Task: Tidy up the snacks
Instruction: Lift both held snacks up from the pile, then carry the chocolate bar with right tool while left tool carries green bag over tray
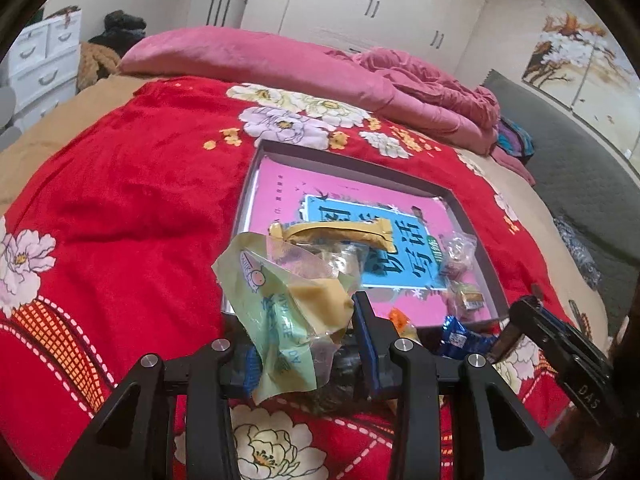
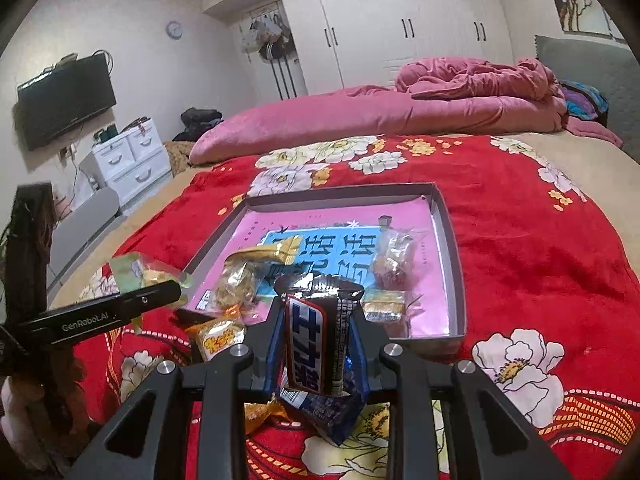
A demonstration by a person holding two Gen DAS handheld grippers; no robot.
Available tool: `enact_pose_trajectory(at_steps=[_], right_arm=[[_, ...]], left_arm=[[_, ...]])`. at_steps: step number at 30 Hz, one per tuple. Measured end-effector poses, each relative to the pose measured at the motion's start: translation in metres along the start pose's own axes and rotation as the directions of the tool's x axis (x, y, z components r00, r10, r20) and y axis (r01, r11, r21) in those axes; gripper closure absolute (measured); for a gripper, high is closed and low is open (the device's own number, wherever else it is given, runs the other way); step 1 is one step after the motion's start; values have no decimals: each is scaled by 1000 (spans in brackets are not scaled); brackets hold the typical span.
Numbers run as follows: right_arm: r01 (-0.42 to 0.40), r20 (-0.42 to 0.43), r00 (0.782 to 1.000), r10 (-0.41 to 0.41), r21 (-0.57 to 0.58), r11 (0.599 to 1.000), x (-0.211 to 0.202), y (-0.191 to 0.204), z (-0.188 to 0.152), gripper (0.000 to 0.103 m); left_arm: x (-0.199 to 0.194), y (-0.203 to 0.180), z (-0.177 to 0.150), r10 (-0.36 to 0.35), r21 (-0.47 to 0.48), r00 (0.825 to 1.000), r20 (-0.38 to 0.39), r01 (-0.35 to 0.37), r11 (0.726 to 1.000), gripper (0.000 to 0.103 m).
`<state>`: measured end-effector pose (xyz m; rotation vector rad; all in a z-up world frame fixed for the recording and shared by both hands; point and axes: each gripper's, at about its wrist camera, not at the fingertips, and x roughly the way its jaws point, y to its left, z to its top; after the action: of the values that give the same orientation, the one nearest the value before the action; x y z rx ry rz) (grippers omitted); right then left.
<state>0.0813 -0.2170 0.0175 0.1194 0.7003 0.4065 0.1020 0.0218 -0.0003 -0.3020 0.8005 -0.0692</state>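
My left gripper is shut on a green-and-clear snack bag holding a yellow cake, above the near edge of a grey shallow box. My right gripper is shut on a dark chocolate bar wrapper with white and red lettering, held upright in front of the same box. Inside the box, on a pink book, lie a gold bar, clear candy bags and a small gold pack. The gold bar shows in the right wrist view too.
The box rests on a red floral blanket on a bed. An orange-yellow pack and a blue wrapper lie on the blanket near the grippers. A pink quilt lies at the far side. White drawers stand left.
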Motion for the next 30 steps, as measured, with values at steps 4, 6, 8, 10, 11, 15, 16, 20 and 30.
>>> enact_pose_trajectory(at_steps=[4, 6, 8, 10, 11, 15, 16, 20, 30], right_arm=[[-3, 4, 1000, 3, 16, 1000, 1, -4, 2, 74], [-2, 7, 1000, 2, 19, 1000, 1, -4, 3, 74], [-3, 11, 1000, 3, 22, 1000, 2, -5, 4, 74], [-2, 13, 1000, 2, 25, 1000, 3, -5, 5, 74], [-2, 15, 1000, 2, 27, 1000, 4, -6, 6, 74], [-1, 24, 1000, 0, 35, 999, 6, -7, 9, 74], [-2, 25, 1000, 1, 38, 999, 6, -8, 9, 74], [-3, 32, 999, 1, 50, 999, 8, -11, 11, 74], [5, 50, 999, -8, 64, 998, 13, -16, 18, 74]], left_arm=[[4, 1, 2, 8, -6, 1000, -2, -8, 1000, 62], [6, 2, 2, 9, -7, 1000, -5, -9, 1000, 62], [8, 2, 3, 12, -5, 1000, -9, -12, 1000, 62], [10, 2, 4, 14, -3, 1000, -9, -14, 1000, 62], [10, 2, 4, 17, -2, 1000, -8, -17, 1000, 62], [15, 4, 5, 20, -6, 1000, -17, -20, 1000, 62], [16, 4, 6, 18, -9, 1000, -18, -19, 1000, 62], [21, 5, 8, 20, -15, 1000, -24, -20, 1000, 62], [34, 3, 11, 30, 3, 999, -40, -30, 1000, 62]])
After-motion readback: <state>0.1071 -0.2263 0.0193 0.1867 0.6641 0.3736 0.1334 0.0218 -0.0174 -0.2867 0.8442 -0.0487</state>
